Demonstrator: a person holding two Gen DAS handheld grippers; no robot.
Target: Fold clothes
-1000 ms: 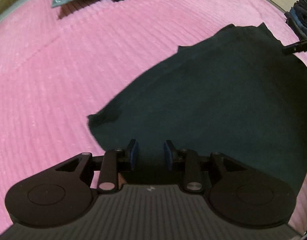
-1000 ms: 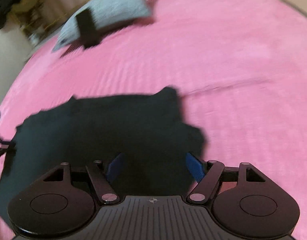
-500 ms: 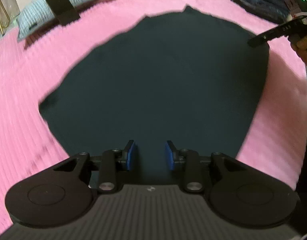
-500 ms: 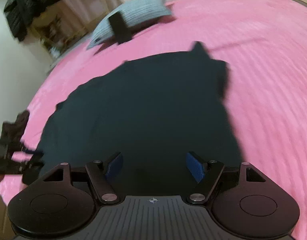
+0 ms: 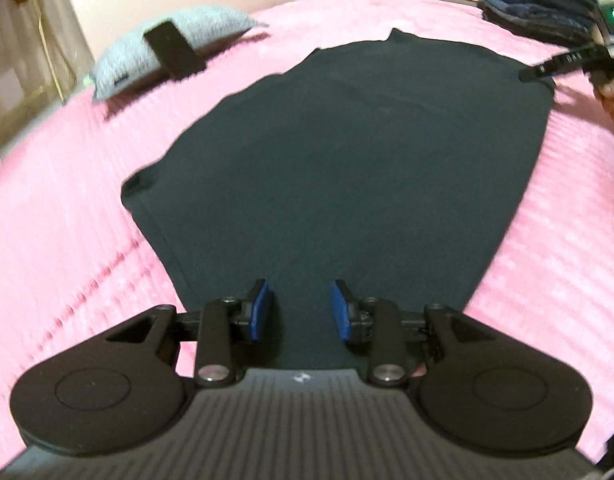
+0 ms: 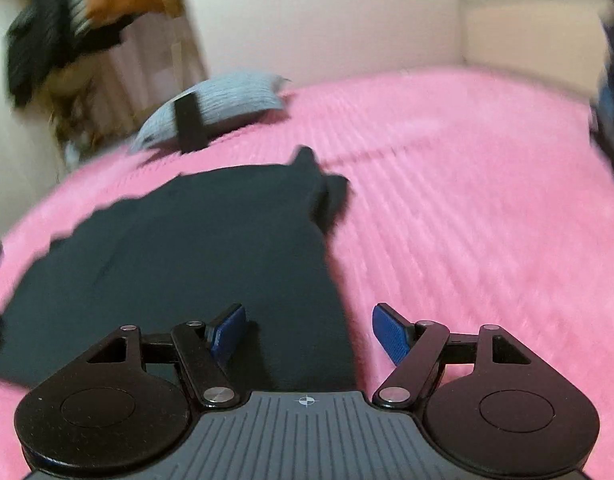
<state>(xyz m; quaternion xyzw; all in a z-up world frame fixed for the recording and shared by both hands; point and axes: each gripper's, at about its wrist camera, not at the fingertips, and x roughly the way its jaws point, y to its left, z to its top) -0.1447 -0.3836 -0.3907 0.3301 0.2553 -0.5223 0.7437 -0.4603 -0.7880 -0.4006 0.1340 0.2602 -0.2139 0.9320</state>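
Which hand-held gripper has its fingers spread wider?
The right hand-held gripper: its blue pads stand far apart, while the left hand-held gripper shows a narrower gap.

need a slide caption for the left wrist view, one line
Open left gripper over the near edge of a dark garment spread on a pink bedspread; grey pillow beyond.

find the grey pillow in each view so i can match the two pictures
Left wrist view: the pillow lies upper left on the pink bed cover, beyond the dark garment, with a black strap across it.
Right wrist view: the pillow lies upper left of centre, beyond the garment's far edge.
Shared landmark: the black strap across the pillow.
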